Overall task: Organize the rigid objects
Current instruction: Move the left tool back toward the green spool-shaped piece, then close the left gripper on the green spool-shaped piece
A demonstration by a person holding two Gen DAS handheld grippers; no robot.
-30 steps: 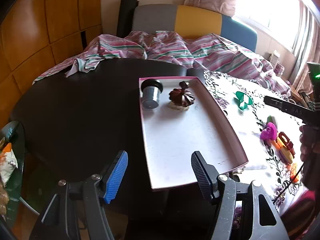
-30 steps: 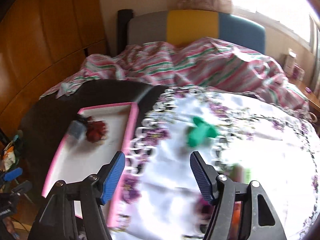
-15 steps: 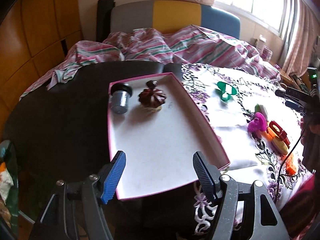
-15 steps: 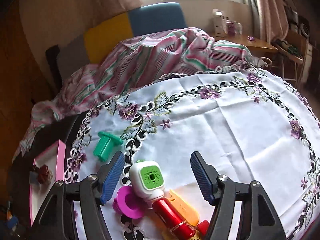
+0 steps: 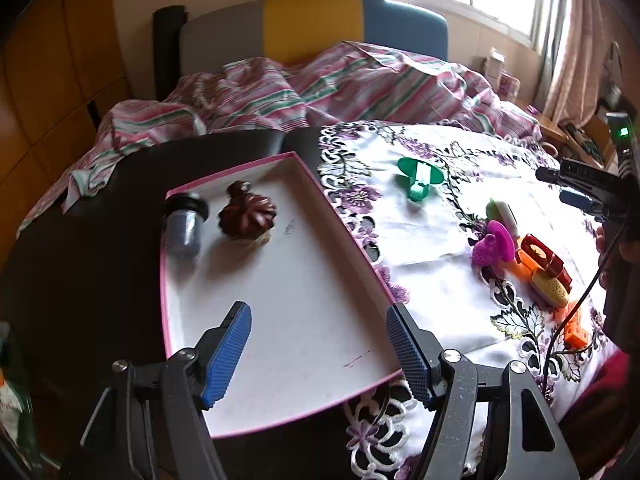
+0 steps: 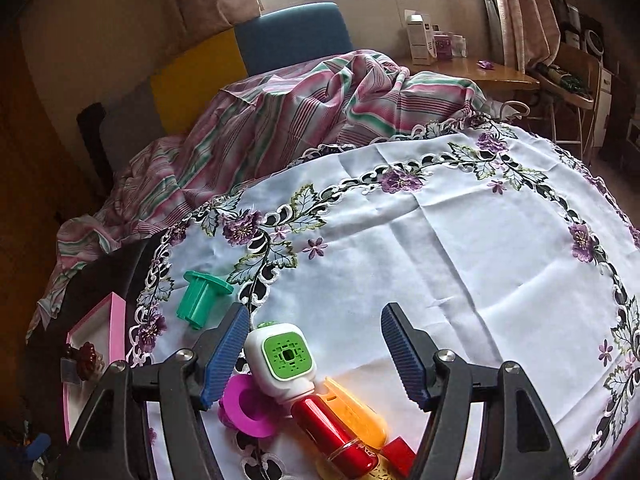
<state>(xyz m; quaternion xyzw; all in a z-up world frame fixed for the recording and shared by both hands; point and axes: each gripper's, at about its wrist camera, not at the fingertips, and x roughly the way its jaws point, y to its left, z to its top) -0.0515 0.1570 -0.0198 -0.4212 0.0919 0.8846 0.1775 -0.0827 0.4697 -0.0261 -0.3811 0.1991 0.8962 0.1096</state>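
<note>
Apparently the left tool (image 5: 318,344) is hovering half open and empty over the pink tray (image 5: 348,232), which is receiving sorted things. From the right view, the right tool (image 6: 314,354) is gaping empty around the green-faced toy (image 6: 282,360), probably picking it.

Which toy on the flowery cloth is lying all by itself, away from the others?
The green flanged toy. It lies alone on the tablecloth, while the magenta, red and orange toys huddle touching in one pile.

The left wrist view looks steeply down over the pink-rimmed tray (image 5: 348,236) — close. The right wrist view tilts down nearer the toy pile (image 6: 304,404). Both share the green piece (image 5: 418,178) and, probably, the tray's corner — dim there.
</note>
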